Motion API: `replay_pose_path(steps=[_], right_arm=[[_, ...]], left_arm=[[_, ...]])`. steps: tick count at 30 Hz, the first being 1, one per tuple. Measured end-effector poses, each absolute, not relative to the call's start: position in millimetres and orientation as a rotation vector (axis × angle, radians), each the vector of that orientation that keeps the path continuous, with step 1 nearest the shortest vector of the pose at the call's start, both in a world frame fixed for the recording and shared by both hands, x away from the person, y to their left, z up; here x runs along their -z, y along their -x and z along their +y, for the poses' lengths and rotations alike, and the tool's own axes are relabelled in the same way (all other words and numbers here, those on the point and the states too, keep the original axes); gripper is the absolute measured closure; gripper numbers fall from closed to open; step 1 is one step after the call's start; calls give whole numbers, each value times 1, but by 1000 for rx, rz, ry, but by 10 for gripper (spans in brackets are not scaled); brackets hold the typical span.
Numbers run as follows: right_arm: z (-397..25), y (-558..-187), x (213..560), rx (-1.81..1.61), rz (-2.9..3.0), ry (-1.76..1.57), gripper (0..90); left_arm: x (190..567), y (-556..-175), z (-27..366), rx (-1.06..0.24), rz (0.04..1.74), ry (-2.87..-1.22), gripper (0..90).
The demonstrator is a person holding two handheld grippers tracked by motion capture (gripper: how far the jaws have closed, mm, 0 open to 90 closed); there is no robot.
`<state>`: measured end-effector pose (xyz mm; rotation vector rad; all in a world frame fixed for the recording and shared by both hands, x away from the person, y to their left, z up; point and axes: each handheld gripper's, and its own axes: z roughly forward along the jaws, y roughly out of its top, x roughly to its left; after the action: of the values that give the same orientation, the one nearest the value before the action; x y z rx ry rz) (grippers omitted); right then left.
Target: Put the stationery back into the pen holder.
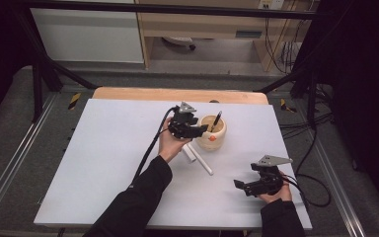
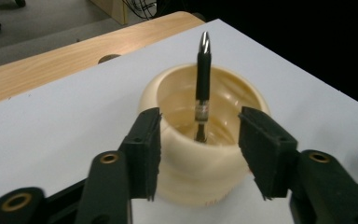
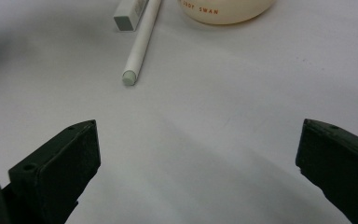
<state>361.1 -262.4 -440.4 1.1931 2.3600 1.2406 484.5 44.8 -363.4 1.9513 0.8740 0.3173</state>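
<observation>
Pens lie in two places: a black pen (image 2: 203,88) stands almost upright in the cream pot (image 2: 200,154), directly ahead of the left gripper (image 2: 199,154), whose jaws are parted around the pot's wall, gripping nothing. The right gripper (image 3: 198,158), wide open and empty, faces the white pen (image 3: 140,42) lying beside the pot, pointing toward it.

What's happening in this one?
A person works at a white table with a gripper in each hand. The left gripper is open at a cream holder in which a black pen stands upright; its jaws are apart, clear of the pen. Two white pens lie beside the holder. The right gripper is open, low over the table's near right part.
</observation>
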Motion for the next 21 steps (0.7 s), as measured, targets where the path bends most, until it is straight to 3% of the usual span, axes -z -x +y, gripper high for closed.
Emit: replay_pose_path(steps=[9,21], right_arm=[[-262,-361,441,-1220,2351,-1214,6],[-259,-359,440,-1160,2351,-1202,6]], left_arm=[[365,-463,92,-349,865,-1994,281],[380,-430,154,-393,888,-2027,133]])
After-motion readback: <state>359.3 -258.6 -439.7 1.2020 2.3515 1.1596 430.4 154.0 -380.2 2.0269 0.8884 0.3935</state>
